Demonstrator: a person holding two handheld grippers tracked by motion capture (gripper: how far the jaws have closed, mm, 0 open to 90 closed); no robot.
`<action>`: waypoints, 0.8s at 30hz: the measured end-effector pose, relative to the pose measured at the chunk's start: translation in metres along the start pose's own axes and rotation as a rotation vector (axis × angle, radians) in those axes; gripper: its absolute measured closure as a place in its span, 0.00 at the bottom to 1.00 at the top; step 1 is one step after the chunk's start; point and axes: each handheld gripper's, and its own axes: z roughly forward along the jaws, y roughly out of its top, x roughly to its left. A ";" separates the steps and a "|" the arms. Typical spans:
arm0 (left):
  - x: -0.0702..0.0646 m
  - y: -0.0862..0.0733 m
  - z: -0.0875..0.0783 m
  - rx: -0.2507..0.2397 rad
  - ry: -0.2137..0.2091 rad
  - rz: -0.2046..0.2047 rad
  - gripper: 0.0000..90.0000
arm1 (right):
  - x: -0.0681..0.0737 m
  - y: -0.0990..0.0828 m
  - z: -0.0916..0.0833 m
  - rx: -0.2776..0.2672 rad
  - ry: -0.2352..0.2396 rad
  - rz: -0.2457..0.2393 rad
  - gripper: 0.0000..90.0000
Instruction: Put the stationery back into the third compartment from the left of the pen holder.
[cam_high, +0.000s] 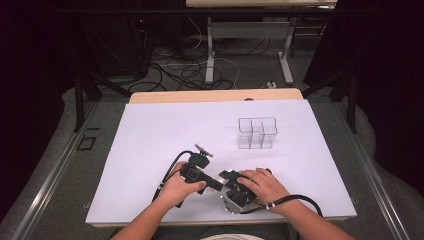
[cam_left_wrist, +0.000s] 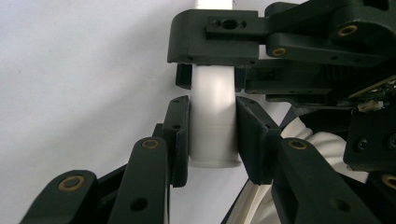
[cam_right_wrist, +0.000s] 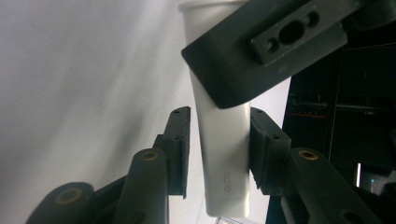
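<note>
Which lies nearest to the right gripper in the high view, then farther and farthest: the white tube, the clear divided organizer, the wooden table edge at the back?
1. White tube: between the right gripper jaws.
2. Clear divided organizer: on the white sheet, beyond the hands.
3. Wooden table edge: at the back.

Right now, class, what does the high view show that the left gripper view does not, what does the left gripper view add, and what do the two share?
High view: a clear divided box standing apart on the white table, and the person's left hand and right hand.
Left gripper view: a white tube clamped in the left hand-held gripper, with the right hand-held gripper closed on it farther along.
Shared: the two hand-held grippers meeting close together over the white table.
</note>
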 end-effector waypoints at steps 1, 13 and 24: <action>-0.001 0.000 0.000 0.002 -0.002 0.001 0.74 | 0.000 0.000 0.000 -0.003 0.003 -0.002 0.72; -0.004 0.001 0.004 0.008 -0.003 0.008 0.74 | 0.002 0.003 0.000 -0.012 0.022 -0.014 0.75; -0.001 0.000 0.005 -0.020 -0.023 -0.003 0.73 | 0.002 0.002 0.001 -0.005 0.035 -0.009 0.76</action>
